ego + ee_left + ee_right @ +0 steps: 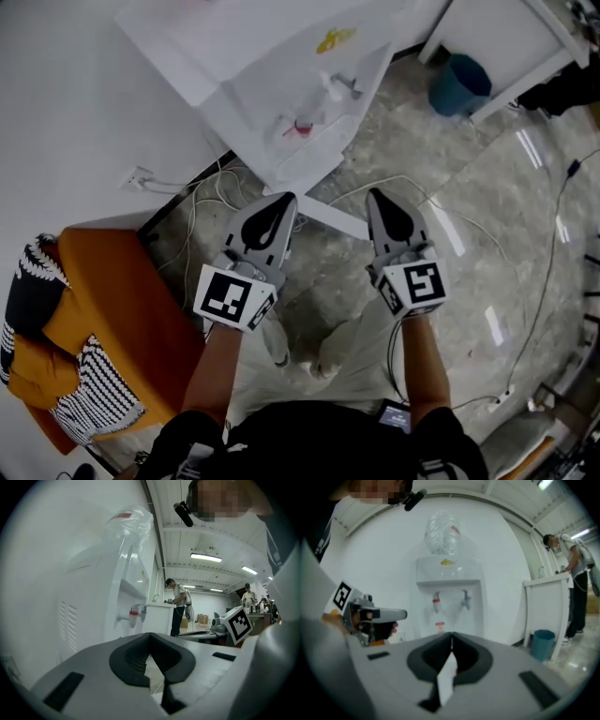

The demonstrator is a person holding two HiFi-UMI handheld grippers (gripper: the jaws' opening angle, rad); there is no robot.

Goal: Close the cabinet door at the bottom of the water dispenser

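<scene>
Head view: my left hand-held gripper (281,202) and right hand-held gripper (378,199) are pinched shut, empty. I judge the cabinet door (323,217) juts out from the water dispenser (291,94) between them, its free edge nearer my right.

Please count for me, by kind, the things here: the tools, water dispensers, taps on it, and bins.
Tools: 2 (left tool, right tool)
Water dispenser: 1
Taps: 2 (red tap, second tap)
Blue bin: 1
Total: 6
</scene>
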